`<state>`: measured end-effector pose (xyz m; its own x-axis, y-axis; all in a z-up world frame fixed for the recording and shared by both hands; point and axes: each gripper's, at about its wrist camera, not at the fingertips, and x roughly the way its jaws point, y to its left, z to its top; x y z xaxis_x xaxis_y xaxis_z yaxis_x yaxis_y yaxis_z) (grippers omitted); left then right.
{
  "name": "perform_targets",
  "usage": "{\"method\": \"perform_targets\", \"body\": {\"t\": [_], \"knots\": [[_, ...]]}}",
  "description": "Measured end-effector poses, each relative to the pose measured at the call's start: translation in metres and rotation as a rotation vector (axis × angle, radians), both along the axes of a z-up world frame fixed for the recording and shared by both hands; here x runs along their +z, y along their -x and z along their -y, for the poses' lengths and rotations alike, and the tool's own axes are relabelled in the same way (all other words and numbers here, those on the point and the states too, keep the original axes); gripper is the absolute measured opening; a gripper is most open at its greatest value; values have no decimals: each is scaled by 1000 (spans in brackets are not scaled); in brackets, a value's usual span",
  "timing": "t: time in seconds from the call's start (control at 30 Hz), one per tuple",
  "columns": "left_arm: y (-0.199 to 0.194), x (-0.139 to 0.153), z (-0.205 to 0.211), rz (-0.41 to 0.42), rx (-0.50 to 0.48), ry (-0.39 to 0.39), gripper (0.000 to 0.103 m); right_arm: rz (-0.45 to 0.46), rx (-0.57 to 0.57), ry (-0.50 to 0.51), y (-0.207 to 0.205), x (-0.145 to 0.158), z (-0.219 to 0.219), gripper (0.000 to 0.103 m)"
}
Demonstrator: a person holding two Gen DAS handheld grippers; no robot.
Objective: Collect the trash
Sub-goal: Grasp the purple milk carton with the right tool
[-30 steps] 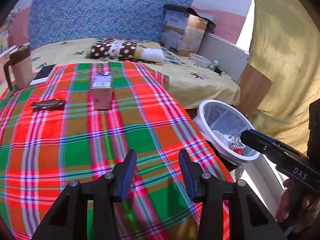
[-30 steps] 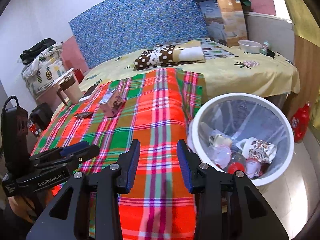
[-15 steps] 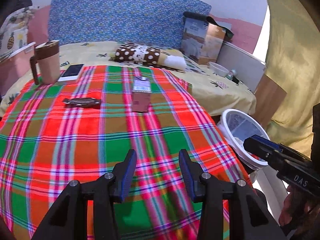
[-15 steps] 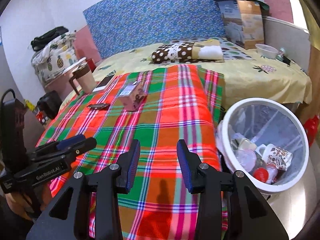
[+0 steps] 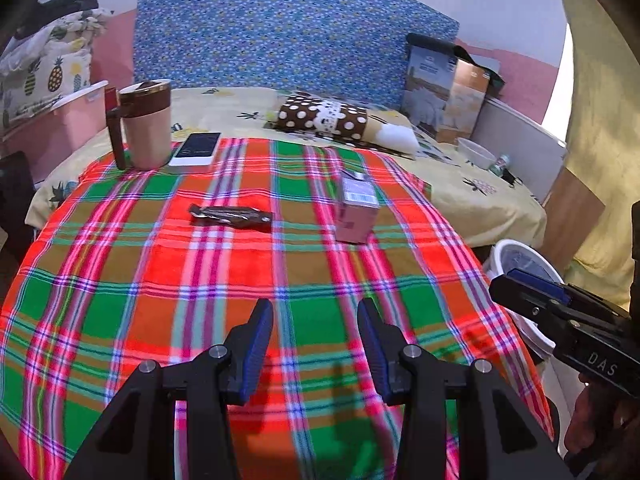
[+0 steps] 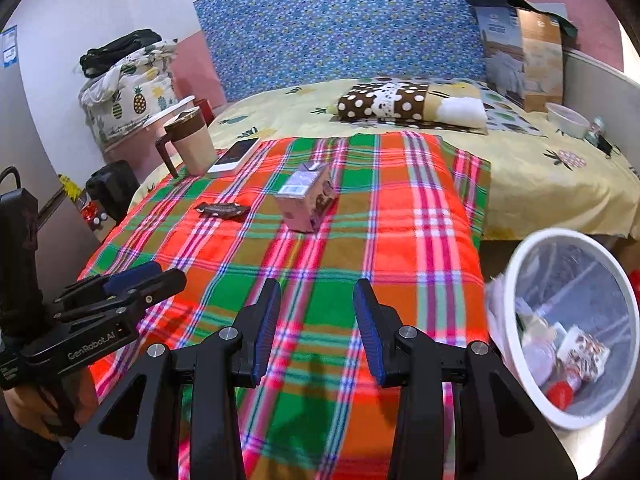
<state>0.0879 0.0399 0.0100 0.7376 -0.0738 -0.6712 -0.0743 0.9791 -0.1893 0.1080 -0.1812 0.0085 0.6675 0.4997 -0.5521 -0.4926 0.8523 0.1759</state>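
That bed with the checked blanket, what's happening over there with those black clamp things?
A person is tidying up, holding a two-finger gripper in each hand. The left gripper and right gripper are both open and empty above the plaid blanket. A small carton and a dark wrapper lie on it, not yet picked up. The white bin beside the bed already holds some rubbish.

side of right gripper [image 5: 516, 288]: "DAS" in white letters | side of left gripper [image 6: 132, 280]: "GenRobot.AI" in white letters | small carton [image 6: 306, 200] on plaid cloth: printed label, too small to read | blue sign [image 6: 10, 47] on wall: unreadable
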Motion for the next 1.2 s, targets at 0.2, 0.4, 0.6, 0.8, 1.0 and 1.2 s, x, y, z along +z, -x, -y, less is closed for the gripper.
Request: {"method": "perform_targets", "body": {"t": [0.2,0.4,0.6,0.8,1.0,1.2], "knots": [[-16,2,-27,-3,41,8,44,-1,4,-12,-17,6,-20,40],[-31,3,-51,-10,72,28,44,3,4,6,-35,7,-44,40],[-41,-1,-70,-22,100,56,44,-13,-15,37,-55,1,-63,41],[-47,-4,-85,-26,124,71,44,-12,-48,72,-66,-3,-79,42],[-53,-9,-95,-34,134,83,44,-7,-76,122,-72,-6,-87,49],[-61,-12,-95,-44,129,100,44,-16,-129,132,-79,-7,-82,49]]}}
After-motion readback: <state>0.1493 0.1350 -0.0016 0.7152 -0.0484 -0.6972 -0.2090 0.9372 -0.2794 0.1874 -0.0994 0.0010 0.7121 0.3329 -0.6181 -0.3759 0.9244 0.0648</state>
